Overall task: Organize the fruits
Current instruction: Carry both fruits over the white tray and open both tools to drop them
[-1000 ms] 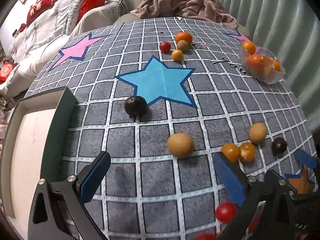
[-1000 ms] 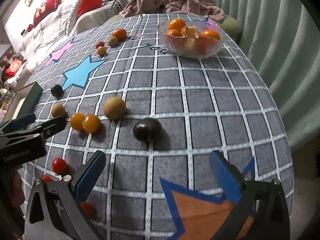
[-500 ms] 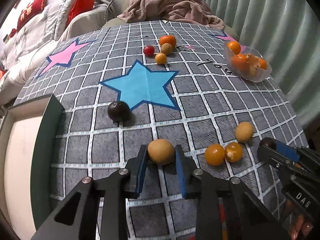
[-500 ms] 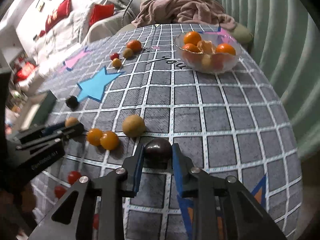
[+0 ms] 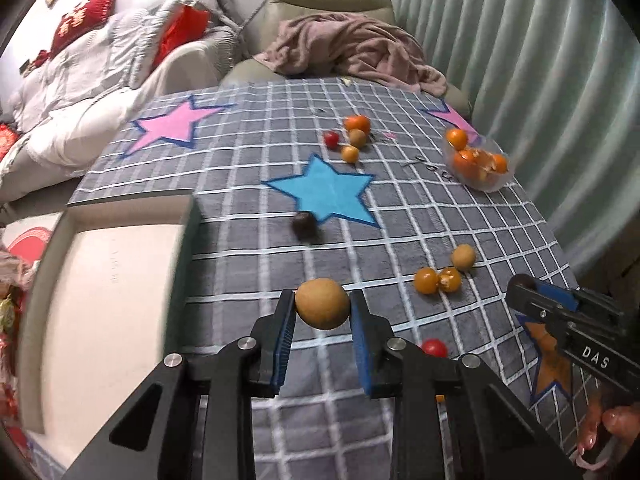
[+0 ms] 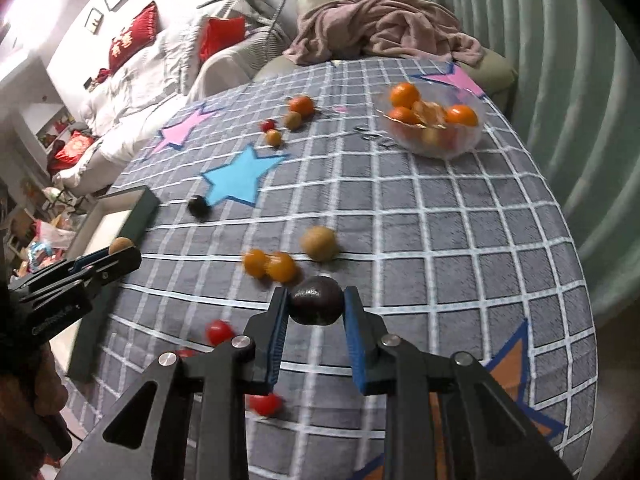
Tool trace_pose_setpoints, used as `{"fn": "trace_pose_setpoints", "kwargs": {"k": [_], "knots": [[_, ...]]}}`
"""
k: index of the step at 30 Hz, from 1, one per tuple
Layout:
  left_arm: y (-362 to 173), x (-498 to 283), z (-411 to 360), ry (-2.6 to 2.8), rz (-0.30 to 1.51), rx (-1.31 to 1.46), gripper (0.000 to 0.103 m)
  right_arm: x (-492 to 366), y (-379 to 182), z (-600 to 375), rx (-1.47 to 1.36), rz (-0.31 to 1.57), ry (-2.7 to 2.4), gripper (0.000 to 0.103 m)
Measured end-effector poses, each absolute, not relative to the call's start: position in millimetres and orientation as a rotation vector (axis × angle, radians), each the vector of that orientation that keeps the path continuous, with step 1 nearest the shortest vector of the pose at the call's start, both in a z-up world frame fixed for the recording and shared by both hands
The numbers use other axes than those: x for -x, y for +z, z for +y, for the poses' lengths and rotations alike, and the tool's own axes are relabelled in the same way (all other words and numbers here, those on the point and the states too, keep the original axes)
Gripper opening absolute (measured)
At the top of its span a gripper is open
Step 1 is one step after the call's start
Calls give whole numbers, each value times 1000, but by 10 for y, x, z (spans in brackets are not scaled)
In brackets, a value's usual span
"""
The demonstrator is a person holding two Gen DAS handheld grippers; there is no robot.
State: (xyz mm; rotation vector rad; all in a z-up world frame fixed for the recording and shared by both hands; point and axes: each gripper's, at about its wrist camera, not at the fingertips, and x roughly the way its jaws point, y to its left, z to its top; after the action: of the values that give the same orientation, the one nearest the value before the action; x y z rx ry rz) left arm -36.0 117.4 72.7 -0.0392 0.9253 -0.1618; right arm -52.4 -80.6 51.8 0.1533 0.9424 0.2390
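My left gripper (image 5: 322, 309) is shut on a tan round fruit (image 5: 322, 303) and holds it above the grey checked cloth, beside the dark-rimmed tray (image 5: 120, 280). My right gripper (image 6: 316, 307) is shut on a dark purple fruit (image 6: 316, 300), also lifted off the cloth. In the right wrist view the left gripper (image 6: 114, 254) shows at the left with the tan fruit (image 6: 121, 244) over the tray's edge (image 6: 140, 208). A clear bowl (image 6: 434, 130) of oranges stands at the far right. Loose fruits lie scattered on the cloth.
Two small orange fruits (image 6: 272, 265) and a tan one (image 6: 319, 243) lie mid-table. A dark fruit (image 6: 199, 207) sits by the blue star. Red tomatoes (image 6: 219, 331) lie near the front. A far cluster (image 6: 294, 116) and a blanketed armchair (image 6: 384, 28) stand behind.
Both grippers closed from wide open onto their fruits, then lifted them off the cloth. The left one moved toward the tray.
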Motion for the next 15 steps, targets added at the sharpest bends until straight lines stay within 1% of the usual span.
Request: {"fn": "trace_pose_setpoints", "kwargs": {"k": [7, 15], "knots": [[812, 531, 1784, -64, 914, 55, 29, 490, 779, -183, -115, 928, 347, 30], [610, 608, 2579, 93, 947, 97, 29, 406, 839, 860, -39, 948, 502, 30]]}}
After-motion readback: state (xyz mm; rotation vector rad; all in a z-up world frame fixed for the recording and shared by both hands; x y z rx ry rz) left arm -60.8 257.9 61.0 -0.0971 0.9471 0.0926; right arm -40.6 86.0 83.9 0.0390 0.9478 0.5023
